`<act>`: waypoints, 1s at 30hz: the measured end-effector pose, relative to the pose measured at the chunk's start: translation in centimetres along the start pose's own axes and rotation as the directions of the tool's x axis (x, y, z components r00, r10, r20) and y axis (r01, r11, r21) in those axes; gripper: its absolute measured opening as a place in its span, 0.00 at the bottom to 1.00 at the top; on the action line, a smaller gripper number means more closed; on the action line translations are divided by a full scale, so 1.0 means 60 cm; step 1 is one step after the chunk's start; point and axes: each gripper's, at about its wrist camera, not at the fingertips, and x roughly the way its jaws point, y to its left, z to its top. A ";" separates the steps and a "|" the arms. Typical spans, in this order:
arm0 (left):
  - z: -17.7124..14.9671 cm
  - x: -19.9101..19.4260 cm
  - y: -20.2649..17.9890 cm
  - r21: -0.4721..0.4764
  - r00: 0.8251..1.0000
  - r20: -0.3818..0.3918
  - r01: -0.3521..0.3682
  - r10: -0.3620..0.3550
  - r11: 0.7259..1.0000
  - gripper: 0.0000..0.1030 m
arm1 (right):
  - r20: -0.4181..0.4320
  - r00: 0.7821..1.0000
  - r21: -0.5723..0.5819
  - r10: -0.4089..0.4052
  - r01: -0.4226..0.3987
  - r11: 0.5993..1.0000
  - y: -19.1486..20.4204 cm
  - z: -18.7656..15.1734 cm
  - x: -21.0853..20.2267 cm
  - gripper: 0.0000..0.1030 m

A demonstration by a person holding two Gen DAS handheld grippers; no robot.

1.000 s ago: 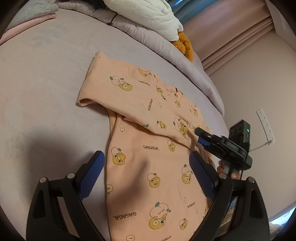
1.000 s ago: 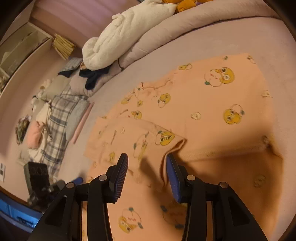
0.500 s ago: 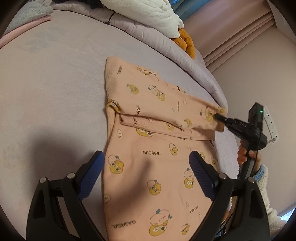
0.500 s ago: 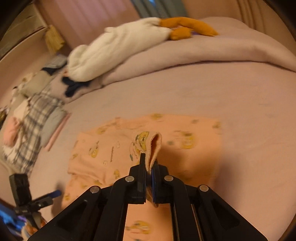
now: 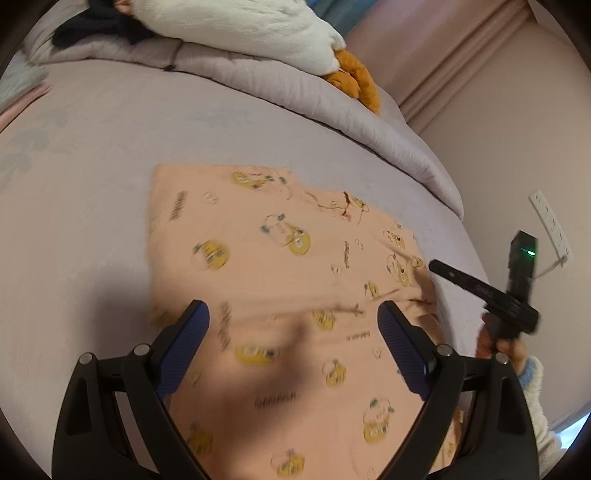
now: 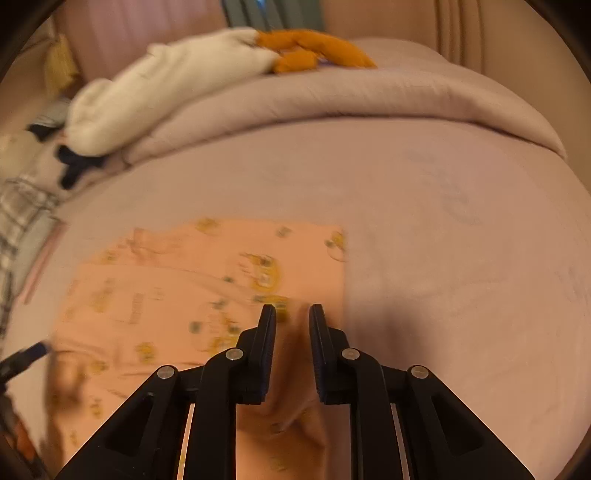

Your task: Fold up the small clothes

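From my left wrist view the peach garment (image 5: 280,280) lies spread flat on the bed (image 5: 92,155), its near part passing between and under my left gripper (image 5: 293,314), whose blue-padded jaws stand wide with nothing clamped. The cloth carries yellow cartoon figures and short dark printed words; motion blur smears the lettering, so I cannot read it here. My right gripper (image 6: 292,312) hovers over the garment's right edge; its jaws have just been opening and now stand a narrow gap apart, with fabric showing below the gap, seemingly not pinched, though the picture is soft. In the left view that same gripper sits at the right, a hand (image 5: 506,345) in a fluffy sleeve around its handle. The bed has a mauve sheet, with a rolled lilac duvet (image 5: 332,110) along its far side and a white plush toy (image 5: 240,26) with orange feet on top. Behind stand pink curtains (image 5: 443,48), and a white power strip (image 5: 550,225) hangs on the pale wall.
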 end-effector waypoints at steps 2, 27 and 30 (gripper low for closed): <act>0.006 0.028 -0.007 0.044 0.999 -0.017 -0.037 0.037 0.998 0.88 | -0.035 0.999 -0.058 0.026 -0.028 0.998 0.020 -0.015 0.005 0.16; -0.166 -0.095 0.030 -0.012 0.994 -0.048 -0.099 0.098 0.995 0.86 | 0.055 0.997 -0.239 -0.057 0.068 0.969 0.118 -0.136 -0.121 0.49; -0.192 -0.119 0.034 -0.040 0.997 -0.049 -0.070 0.068 0.997 0.87 | 0.044 0.996 -0.228 -0.078 0.087 0.970 0.110 -0.156 -0.131 0.50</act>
